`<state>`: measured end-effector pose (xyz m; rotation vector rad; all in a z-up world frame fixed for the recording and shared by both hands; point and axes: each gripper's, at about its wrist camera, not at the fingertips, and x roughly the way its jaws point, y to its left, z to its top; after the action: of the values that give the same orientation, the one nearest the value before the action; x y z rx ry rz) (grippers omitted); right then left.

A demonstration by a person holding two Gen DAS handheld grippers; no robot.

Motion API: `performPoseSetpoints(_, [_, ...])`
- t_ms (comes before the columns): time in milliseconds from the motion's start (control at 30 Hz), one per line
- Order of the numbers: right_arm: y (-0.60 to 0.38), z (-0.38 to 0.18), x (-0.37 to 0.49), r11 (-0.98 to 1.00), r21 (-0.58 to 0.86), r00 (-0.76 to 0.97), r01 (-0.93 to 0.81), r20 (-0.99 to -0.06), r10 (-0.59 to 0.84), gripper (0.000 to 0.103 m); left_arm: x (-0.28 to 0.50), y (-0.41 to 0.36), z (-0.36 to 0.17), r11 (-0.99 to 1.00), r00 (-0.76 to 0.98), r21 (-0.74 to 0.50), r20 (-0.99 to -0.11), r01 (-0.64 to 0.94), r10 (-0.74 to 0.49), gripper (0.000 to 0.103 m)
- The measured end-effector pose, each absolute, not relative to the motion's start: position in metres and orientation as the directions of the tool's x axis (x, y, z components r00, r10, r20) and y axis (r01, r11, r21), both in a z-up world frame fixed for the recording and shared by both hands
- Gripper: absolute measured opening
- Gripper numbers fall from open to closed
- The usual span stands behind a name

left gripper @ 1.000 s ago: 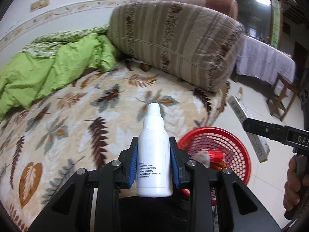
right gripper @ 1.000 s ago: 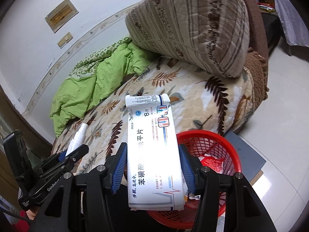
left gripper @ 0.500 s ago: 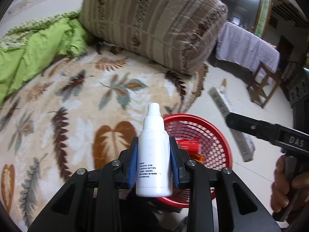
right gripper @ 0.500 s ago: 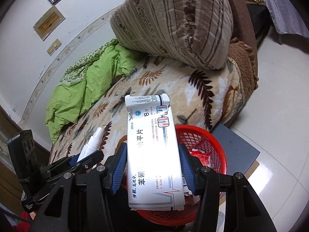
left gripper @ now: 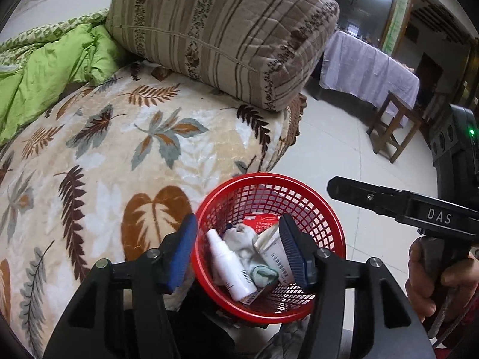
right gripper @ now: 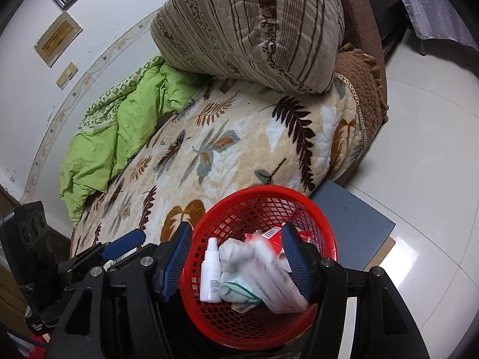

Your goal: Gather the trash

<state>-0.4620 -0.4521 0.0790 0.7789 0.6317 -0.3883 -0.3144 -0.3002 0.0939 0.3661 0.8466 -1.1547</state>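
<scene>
hovering: both grippers hang over the red basket [left gripper: 335,227], which sits on the floor against the leaf-print bed [left gripper: 119,155].
left gripper [left gripper: 239,254]: jaws opening, nothing held between the blue pads.
right gripper [right gripper: 236,257]: jaws opening, grips nothing; the medicine box [right gripper: 278,278], blurred, lies below them in the basket.
white bottle [left gripper: 229,264]: lying inside the basket, beside a crumpled white cloth [left gripper: 248,248].
right hand [left gripper: 434,272]: on the handle.
</scene>
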Motion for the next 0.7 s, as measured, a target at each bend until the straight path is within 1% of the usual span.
performPoseSetpoints(133, [-0.443, 0.088, -0.458, 0.682, 0.481, 0.738, 0.551, -0.663, -0.128, 0.071, -0.308, -0.287, 0.099, 0.423, 0.191, -0.144, -0.734, 0.895, -0.652, 0.061])
performPoseSetpoints(200, [-0.437, 0.091, -0.455, 0.694, 0.442, 0.721, 0.569, -0.674, -0.162, 0.074, -0.305, -0.277, 0.104, 0.439, 0.217, -0.132, -0.723, 0.889, -0.656, 0.067])
performPoseSetpoints(233, [-0.433, 0.094, -0.453, 0.700, 0.406, 0.704, 0.587, -0.683, -0.194, 0.079, -0.304, -0.271, 0.107, 0.450, 0.235, -0.123, -0.715, 0.885, -0.658, 0.070])
performPoseSetpoints(267, [-0.429, 0.097, -0.451, 0.704, 0.370, 0.685, 0.606, -0.692, -0.227, 0.084, -0.302, -0.266, 0.109, 0.459, 0.250, -0.116, -0.710, 0.881, -0.658, 0.075])
performPoseSetpoints(300, [-0.424, 0.101, -0.449, 0.707, 0.325, 0.664, 0.628, -0.698, -0.268, 0.085, -0.300, -0.260, 0.112, 0.469, 0.266, -0.108, -0.703, 0.877, -0.659, 0.079])
performPoseSetpoints(400, [-0.409, 0.110, -0.444, 0.698, 0.197, 0.596, 0.689, -0.702, -0.390, 0.089, -0.292, -0.239, 0.121, 0.509, 0.322, -0.087, -0.680, 0.857, -0.659, 0.084])
performPoseSetpoints(467, [-0.395, 0.116, -0.440, 0.690, 0.131, 0.568, 0.712, -0.684, -0.457, 0.094, -0.287, -0.223, 0.127, 0.536, 0.357, -0.077, -0.665, 0.841, -0.656, 0.087])
performPoseSetpoints(567, [-0.374, 0.121, -0.437, 0.647, 0.081, 0.535, 0.758, -0.645, -0.546, 0.095, -0.281, -0.198, 0.133, 0.587, 0.430, -0.035, -0.646, 0.809, -0.631, 0.098])
performPoseSetpoints(633, [-0.361, 0.123, -0.437, 0.624, 0.090, 0.536, 0.776, -0.616, -0.577, 0.099, -0.281, -0.185, 0.136, 0.616, 0.476, -0.007, -0.628, 0.788, -0.615, 0.098])
performPoseSetpoints(700, [-0.348, 0.125, -0.438, 0.624, 0.123, 0.564, 0.772, -0.585, -0.582, 0.099, -0.281, -0.171, 0.137, 0.643, 0.521, 0.025, -0.611, 0.765, -0.596, 0.100])
